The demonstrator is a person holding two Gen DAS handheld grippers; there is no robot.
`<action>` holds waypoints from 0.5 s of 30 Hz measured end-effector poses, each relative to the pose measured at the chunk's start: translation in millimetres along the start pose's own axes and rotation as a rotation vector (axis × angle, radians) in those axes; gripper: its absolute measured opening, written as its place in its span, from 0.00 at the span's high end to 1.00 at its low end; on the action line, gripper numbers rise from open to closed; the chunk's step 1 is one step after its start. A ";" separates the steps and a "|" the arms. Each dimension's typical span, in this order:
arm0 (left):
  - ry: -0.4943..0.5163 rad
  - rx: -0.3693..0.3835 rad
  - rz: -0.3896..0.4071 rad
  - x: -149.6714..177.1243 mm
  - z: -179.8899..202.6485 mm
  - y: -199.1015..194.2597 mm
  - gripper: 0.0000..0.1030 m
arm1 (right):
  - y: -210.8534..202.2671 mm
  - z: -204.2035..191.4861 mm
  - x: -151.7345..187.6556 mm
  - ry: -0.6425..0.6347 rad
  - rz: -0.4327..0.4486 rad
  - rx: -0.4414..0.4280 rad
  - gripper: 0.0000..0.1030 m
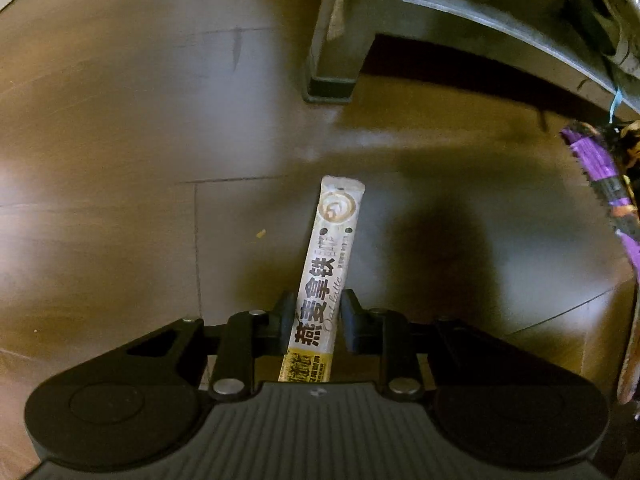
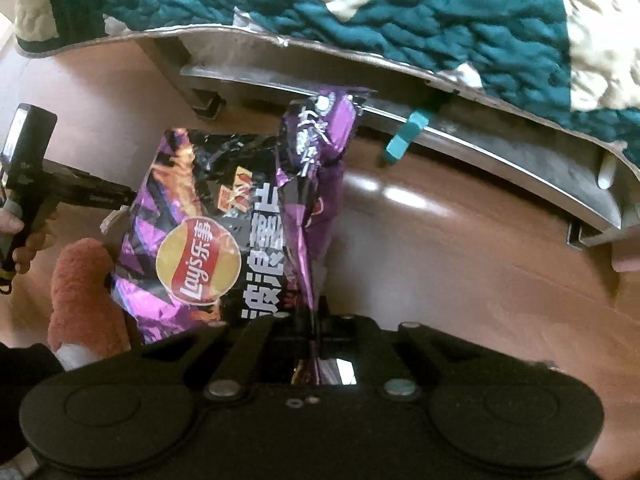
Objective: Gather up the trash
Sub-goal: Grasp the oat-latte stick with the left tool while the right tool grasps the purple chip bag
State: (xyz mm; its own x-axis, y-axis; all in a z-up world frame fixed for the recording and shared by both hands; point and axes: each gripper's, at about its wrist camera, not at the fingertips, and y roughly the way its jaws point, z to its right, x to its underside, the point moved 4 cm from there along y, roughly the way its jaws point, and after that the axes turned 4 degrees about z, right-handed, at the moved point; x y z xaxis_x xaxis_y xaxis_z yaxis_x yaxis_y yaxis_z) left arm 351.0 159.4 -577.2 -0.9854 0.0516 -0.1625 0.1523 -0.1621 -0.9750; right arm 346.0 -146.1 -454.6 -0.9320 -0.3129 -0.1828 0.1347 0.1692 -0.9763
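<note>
A long white oat-latte stick sachet (image 1: 334, 256) hangs above the wooden floor with my left gripper (image 1: 316, 312) shut on its lower part. Its far end points toward the bed leg. A crumpled purple and black Lay's chip bag (image 2: 224, 224) dangles from my right gripper (image 2: 310, 320), whose jaws are shut on a folded edge of the bag. The same chip bag (image 1: 604, 196) shows at the right edge of the left wrist view. The left gripper's handle (image 2: 28, 168) appears at the left of the right wrist view, held by a hand.
A grey bed frame (image 2: 500, 152) with a teal and cream quilt (image 2: 440, 20) runs across the top. A bed leg (image 1: 336, 48) stands on the floor ahead. A fuzzy pink slipper (image 2: 84, 292) sits at the lower left. A small crumb (image 1: 261, 234) lies on the floor.
</note>
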 end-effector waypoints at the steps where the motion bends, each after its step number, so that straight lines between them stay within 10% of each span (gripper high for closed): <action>1: 0.005 -0.002 -0.007 -3.3 2.3 4.5 0.76 | 1.1 0.3 1.7 0.004 -0.004 -0.008 0.98; 7: 0.004 0.017 -0.029 -4.4 -2.0 21.7 0.75 | 10.1 -3.7 10.7 0.004 -0.020 -0.051 0.98; 11: 0.025 0.015 -0.011 -10.6 -2.7 26.5 0.43 | 13.9 -1.5 14.4 0.020 -0.027 -0.072 0.98; 15: 0.082 -0.041 0.018 -18.6 5.8 31.3 0.37 | 15.3 0.5 14.6 0.027 -0.033 -0.073 0.98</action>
State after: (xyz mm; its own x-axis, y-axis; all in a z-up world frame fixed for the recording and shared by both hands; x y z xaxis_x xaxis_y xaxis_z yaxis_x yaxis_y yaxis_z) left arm 373.7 147.6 -603.8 -0.9731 0.1297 -0.1904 0.1747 -0.1236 -0.9768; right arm 334.7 -148.6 -472.3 -0.9445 -0.2939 -0.1467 0.0802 0.2268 -0.9706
